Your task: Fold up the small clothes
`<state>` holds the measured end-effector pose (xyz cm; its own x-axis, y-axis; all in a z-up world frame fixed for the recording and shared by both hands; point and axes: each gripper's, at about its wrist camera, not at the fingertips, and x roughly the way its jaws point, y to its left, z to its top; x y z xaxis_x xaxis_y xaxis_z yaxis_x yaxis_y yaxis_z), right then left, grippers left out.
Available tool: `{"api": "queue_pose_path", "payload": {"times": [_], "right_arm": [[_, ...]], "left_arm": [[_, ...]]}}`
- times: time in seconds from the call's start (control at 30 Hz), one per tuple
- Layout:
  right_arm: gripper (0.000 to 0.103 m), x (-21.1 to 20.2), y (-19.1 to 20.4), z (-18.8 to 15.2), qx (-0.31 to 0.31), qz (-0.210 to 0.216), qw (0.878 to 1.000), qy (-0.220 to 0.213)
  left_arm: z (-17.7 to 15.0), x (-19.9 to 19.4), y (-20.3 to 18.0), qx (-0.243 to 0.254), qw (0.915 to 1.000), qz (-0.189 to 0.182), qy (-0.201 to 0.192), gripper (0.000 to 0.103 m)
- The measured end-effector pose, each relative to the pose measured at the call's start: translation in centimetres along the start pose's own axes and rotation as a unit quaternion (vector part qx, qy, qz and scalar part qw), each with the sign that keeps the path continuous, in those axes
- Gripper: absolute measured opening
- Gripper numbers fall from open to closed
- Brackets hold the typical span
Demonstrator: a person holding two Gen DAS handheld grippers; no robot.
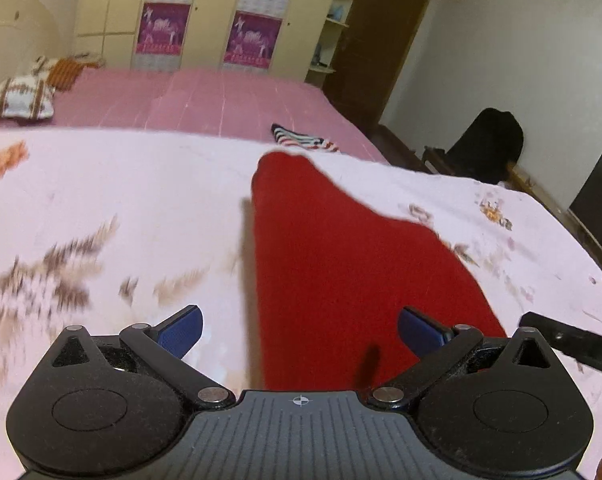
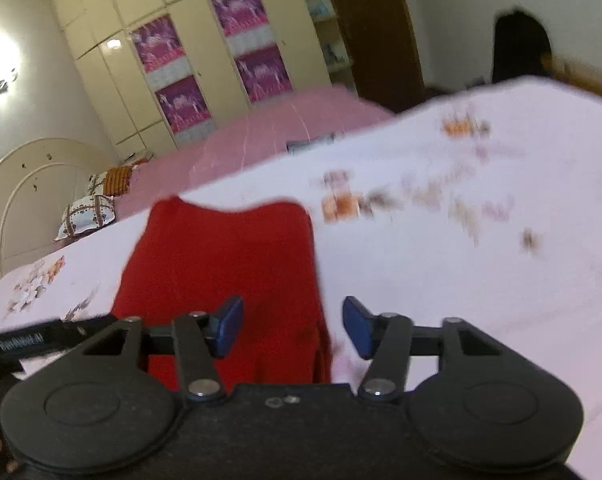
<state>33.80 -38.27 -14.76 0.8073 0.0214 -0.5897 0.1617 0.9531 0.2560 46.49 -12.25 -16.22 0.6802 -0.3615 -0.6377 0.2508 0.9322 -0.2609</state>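
Observation:
A small red garment (image 1: pixel 341 248) lies flat on a white flowered sheet (image 1: pixel 121 200), running away from me. My left gripper (image 1: pixel 299 330) is open and empty, its blue pads (image 1: pixel 181 332) straddling the garment's near left edge. In the right wrist view the same red garment (image 2: pixel 229 256) lies ahead. My right gripper (image 2: pixel 293 326) is open and empty over the garment's near right edge. Each gripper's body shows at the edge of the other's view.
A striped folded garment (image 1: pixel 301 140) lies beyond the sheet on the pink bed cover (image 1: pixel 205 100). Pillows (image 1: pixel 21 100) sit at the far left by the headboard. Wardrobes (image 1: pixel 205 12) stand behind the bed. A dark chair (image 1: pixel 485 148) stands at the right.

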Motion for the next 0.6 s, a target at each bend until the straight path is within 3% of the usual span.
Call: {"api": "queue_pose_path", "payload": {"times": [0.13,0.27,0.4,0.53,0.6], "right_arm": [[0.036,4.0,1.3,2.0,-0.007,0.016,1.0,0.009],[0.036,8.7,2.4,4.1,-0.023,0.013,0.999,0.02],[0.036,12.6,2.5,5.5,-0.026,0.001,0.999,0.031],[0.034,15.6,2.5,3.7,-0.074,-0.046,0.995,0.05],[0.034,15.3,2.5,2.8,-0.083,-0.052,0.995,0.024]], "left_arm": [[2.1,3.7,-0.6,0.0,0.9997,0.019,0.018,0.103],[3.2,7.9,-0.2,-0.016,0.9981,0.029,0.052,0.103],[4.3,10.3,0.3,-0.041,0.9971,0.032,0.055,0.103],[4.6,12.2,1.1,-0.067,0.9953,0.031,0.061,0.103],[4.0,12.4,1.2,-0.064,0.9962,0.03,0.052,0.103]]}}
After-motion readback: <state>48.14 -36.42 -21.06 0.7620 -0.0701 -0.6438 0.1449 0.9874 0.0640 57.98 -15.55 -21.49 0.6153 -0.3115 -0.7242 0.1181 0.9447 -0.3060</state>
